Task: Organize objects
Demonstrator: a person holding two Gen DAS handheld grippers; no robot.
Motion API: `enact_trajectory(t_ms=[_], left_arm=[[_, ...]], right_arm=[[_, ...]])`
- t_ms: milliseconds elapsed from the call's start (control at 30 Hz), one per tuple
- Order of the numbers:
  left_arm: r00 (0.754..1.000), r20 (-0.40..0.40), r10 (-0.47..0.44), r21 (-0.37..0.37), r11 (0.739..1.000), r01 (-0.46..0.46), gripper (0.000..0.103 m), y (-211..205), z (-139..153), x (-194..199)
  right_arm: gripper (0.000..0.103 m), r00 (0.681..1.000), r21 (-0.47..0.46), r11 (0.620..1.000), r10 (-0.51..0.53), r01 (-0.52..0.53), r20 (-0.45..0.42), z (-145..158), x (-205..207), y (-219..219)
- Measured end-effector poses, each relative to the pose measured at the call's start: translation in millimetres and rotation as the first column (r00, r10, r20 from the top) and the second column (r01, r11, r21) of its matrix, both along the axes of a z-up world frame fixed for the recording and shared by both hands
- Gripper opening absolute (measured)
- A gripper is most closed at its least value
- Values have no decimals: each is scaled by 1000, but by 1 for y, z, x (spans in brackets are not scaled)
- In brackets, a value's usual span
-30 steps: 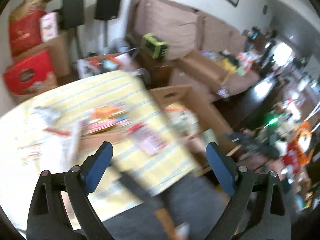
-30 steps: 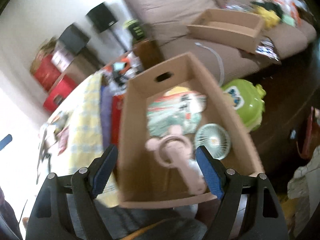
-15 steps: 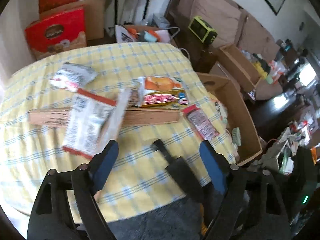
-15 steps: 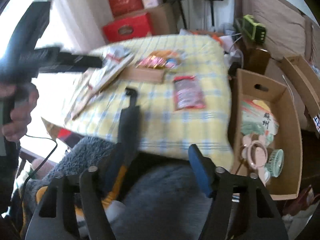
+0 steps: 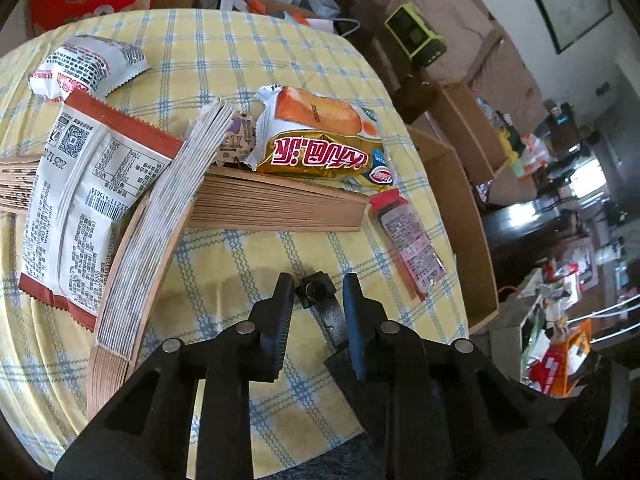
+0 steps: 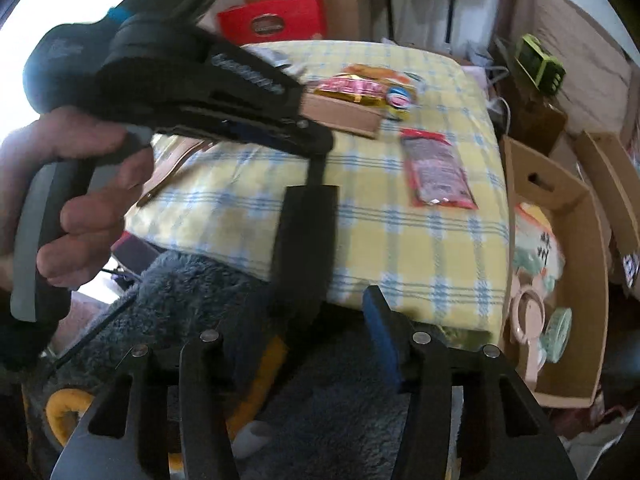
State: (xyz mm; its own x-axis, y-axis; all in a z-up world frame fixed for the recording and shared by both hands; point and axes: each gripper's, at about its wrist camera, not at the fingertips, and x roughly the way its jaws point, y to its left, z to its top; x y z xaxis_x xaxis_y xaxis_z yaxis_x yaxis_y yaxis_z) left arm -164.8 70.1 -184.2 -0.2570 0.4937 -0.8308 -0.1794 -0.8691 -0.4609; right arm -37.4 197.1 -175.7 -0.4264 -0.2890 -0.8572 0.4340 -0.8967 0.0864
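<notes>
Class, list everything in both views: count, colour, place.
table: one, yellow-blue check, centre.
ribbed stacks: two, brown, crossed mid-table.
white packet: one, table's far left.
red-edged packet: one, white, atop ribbed stacks.
cake packet: one, gold-orange, atop a stack.
red packet: one, table's right edge.
cardboard box: one, brown, right of table.
black tool: one, near table edge.
left gripper: black, jaws just closing, shut on tool.
right gripper: black, jaws just closing, open around tool.
hand: one, holding left gripper.

Grips left hand-held gripper point(image 5: 316, 292) in fisted left hand point(image 6: 68, 184), jaws just closed on black tool's point(image 6: 308, 240) tip. Angles right hand-held gripper point(image 6: 316, 320) down, jaws just closing, half-spread astride tool's body.
</notes>
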Motion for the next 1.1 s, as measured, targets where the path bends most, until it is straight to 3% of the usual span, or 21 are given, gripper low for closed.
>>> enact_trajectory(t_ms=[167, 333, 500, 633, 733, 1067, 1100], left_arm=[[1000, -25, 0, -5, 1000, 0, 22, 1, 1, 2], [999, -34, 9, 13, 1000, -9, 36, 4, 3, 3], [999, -48, -3, -23, 1000, 2, 41, 14, 5, 4], [998, -68, 0, -32, 999, -2, 37, 14, 5, 8], [996, -94, 4, -91, 996, -13, 20, 16, 4, 11], [991, -131, 32, -36, 999, -37, 16, 0, 16, 17], [990, -138, 34, -31, 999, -38, 16, -2, 20, 19]], right_arm=[[49, 1000, 44, 999, 22, -22, -13, -3, 3, -9], [29, 999, 68, 998, 17, -14, -33, -3, 5, -11], [28, 999, 68, 997, 31, -28, -42, -3, 8, -13], [28, 998, 58, 998, 34, -32, -44, -2, 9, -12], [28, 998, 53, 998, 36, -34, -46, -2, 10, -12], [28, 998, 30, 999, 27, -25, -61, 3, 10, -9], [16, 998, 28, 999, 26, -24, -64, 5, 10, -9]])
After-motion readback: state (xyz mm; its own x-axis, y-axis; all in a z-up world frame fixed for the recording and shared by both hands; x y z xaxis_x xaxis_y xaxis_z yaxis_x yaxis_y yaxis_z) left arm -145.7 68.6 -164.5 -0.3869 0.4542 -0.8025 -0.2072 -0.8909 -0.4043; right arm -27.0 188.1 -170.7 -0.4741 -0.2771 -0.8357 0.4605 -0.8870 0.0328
